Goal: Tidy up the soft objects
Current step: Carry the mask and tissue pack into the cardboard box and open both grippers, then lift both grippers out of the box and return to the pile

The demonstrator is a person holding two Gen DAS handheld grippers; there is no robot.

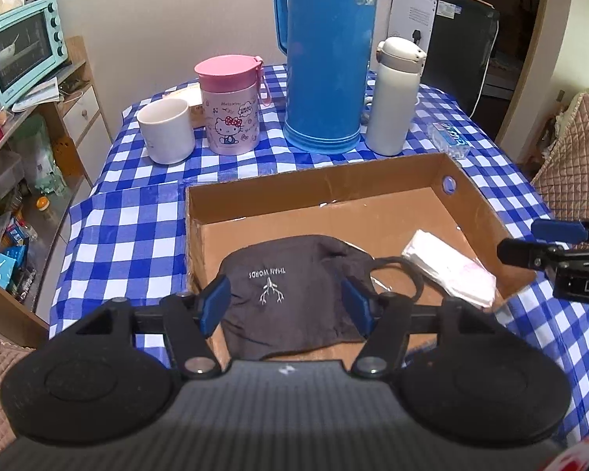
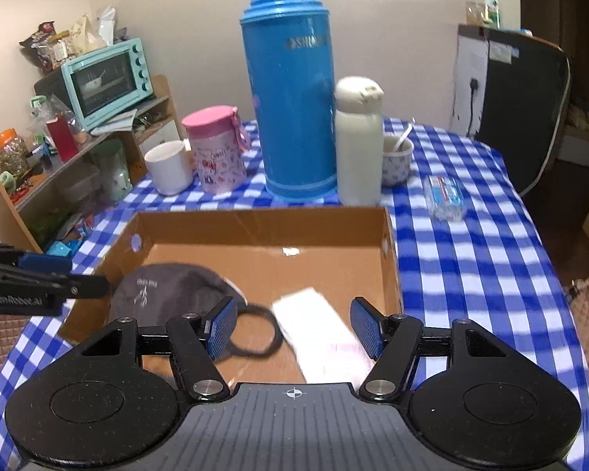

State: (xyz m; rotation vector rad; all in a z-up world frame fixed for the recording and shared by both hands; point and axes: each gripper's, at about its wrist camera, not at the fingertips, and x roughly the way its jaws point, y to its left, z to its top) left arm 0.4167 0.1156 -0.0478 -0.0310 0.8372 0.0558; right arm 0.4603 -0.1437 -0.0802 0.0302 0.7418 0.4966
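Note:
A shallow cardboard box [image 1: 314,192] sits on the blue checked tablecloth. In its near left part lies a dark grey cloth face mask [image 1: 290,274] with white print, its ear loop [image 2: 255,329] trailing to the right. A white and pink tissue pack [image 1: 451,271] rests in the box's right part. My left gripper [image 1: 286,306] hangs open over the mask, its blue pads on either side without pressing it. My right gripper [image 2: 294,325] is open above the tissue pack [image 2: 318,333], clear of it. Each gripper's fingers show at the edge of the other's view.
Behind the box stand a white mug [image 1: 167,131], a pink lidded cup [image 1: 229,106], a tall blue thermos [image 1: 328,59], a white bottle [image 1: 394,98] and a bowl with a spoon [image 2: 396,159]. A clear wrapped packet [image 2: 443,196] lies right. Cluttered shelves with a teal oven [image 1: 23,45] stand left.

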